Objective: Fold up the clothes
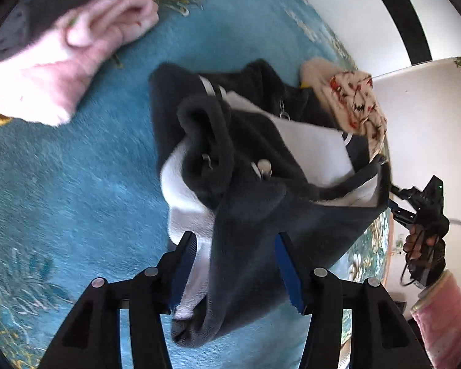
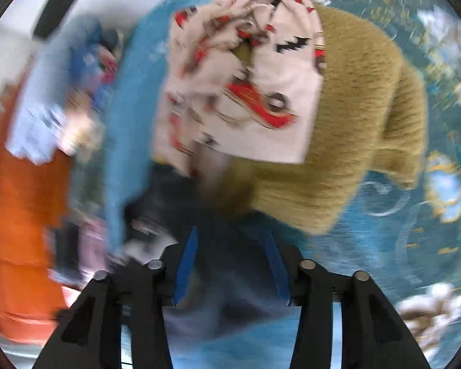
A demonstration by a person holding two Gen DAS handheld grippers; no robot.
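Our left tool [image 1: 236, 264] stands with its blue pads apart; a fold of the dark grey garment [image 1: 249, 184] hangs between them, and the pads do not press on it. That garment, dark fleece with a white lining, lies bunched on the blue carpet [image 1: 76, 169], its long axis running from 6 o'clock at the pads up toward 12 o'clock, a zip pull showing near its top edge.

Our right tool [image 2: 230, 267] also stands apart, over dark cloth too blurred to name; whether the pads touch it we cannot tell. In the left wrist view it sits at 3 o'clock, held by a hand in a pink sleeve [image 1: 445, 323].

The carpet bears a pale floral pattern; white wall rises beyond it at 1 o'clock.

A pink fleece piece [image 1: 61, 61] lies at 10 o'clock, well apart. A cream cloth printed in red and black [image 2: 239, 86] rests on a mustard knit [image 2: 359, 123], just beside the garment's far end. Something orange [image 2: 21, 230] fills 9 o'clock of the right wrist view.
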